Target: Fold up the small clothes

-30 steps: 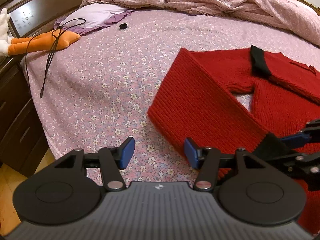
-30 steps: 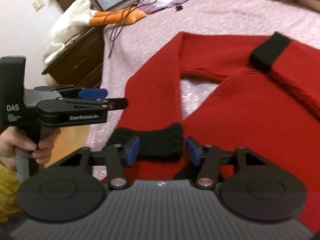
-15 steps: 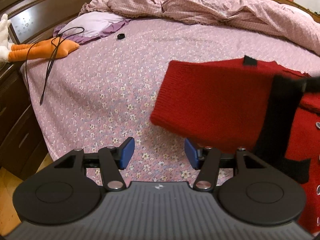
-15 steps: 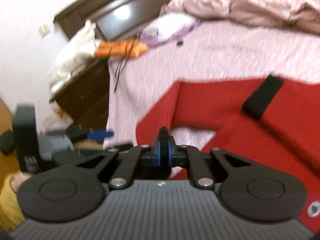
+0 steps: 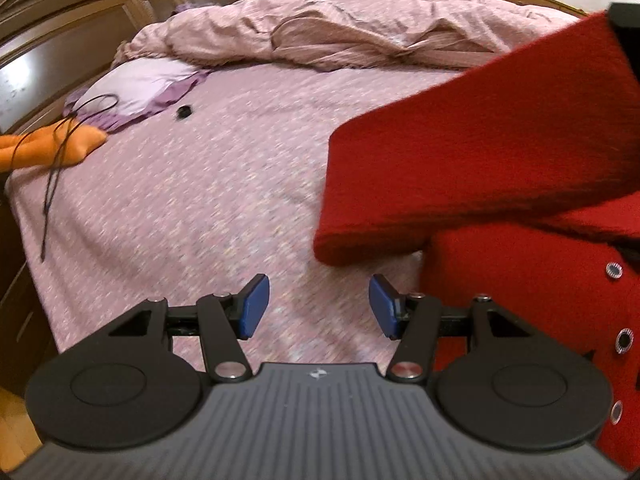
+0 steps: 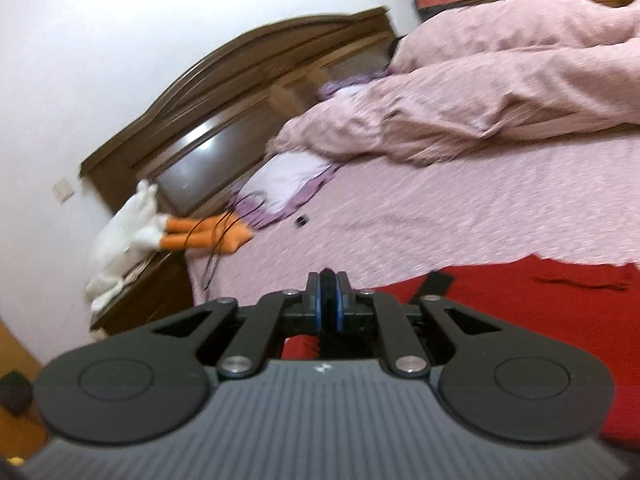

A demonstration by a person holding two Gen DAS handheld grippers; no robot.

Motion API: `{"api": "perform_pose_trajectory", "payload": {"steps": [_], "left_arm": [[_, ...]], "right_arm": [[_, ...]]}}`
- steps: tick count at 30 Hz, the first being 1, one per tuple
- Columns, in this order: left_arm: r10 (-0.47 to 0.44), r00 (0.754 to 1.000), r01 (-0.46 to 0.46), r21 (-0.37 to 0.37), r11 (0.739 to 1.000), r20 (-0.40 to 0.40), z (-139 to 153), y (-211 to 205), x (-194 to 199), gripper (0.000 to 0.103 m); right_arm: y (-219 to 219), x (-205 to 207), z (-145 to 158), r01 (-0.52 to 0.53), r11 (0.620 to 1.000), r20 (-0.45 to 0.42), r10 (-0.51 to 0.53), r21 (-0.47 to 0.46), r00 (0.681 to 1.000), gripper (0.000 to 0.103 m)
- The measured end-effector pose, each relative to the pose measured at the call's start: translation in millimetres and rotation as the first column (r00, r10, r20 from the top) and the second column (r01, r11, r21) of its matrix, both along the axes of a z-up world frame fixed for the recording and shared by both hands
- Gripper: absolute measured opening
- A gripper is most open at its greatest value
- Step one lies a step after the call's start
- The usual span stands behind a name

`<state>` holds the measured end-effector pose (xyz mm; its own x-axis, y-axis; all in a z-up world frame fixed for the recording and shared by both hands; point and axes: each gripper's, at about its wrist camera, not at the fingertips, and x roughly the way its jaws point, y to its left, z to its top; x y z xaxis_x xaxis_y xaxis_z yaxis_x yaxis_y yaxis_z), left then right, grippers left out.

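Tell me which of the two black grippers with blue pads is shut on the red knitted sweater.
The right gripper: its pads pinch the red knitted sweater's black cuff. The left gripper stands open, empty.

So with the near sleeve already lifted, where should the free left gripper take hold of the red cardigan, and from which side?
Judging from the left wrist view, the cardigan's near edge by the buttons looks best. Bring the left gripper in low from the bedsheet side: its jaws are open, and that edge lies flat and exposed. The raised sleeve is held by the right gripper.
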<state>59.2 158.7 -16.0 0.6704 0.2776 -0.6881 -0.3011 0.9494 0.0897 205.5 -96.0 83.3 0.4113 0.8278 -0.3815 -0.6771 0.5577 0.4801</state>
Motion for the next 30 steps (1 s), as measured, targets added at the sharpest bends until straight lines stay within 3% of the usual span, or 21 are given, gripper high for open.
{"api": "perform_pose_trajectory", "payload": {"steps": [8,17,25,30], "left_arm": [[-0.045,0.999,0.045,0.014,0.999,0.008,-5.0,-22.7,33.1,0.061],[-0.075,0.997,0.075,0.031,0.997,-0.011,-20.1,-40.2,65.9,0.061],[-0.076,0.996,0.078,0.036,0.996,-0.04,-34.4,-44.9,86.9,0.061],[-0.075,0.996,0.078,0.041,0.996,-0.057,-40.4,-46.8,94.2,0.062]], "right_arm": [[-66.4,19.4,-11.0,0.181,0.984,-0.04,-0.181,-0.004,0.983,0.01],[-136.1,39.7,-31.7,0.38,0.925,-0.097,-0.38,-0.022,0.92,0.01],[-160.1,68.7,-87.5,0.469,0.871,-0.163,-0.489,-0.148,0.857,0.01],[-164.9,82.6,-118.0,0.494,0.855,-0.223,-0.518,-0.156,0.826,0.012]]}}
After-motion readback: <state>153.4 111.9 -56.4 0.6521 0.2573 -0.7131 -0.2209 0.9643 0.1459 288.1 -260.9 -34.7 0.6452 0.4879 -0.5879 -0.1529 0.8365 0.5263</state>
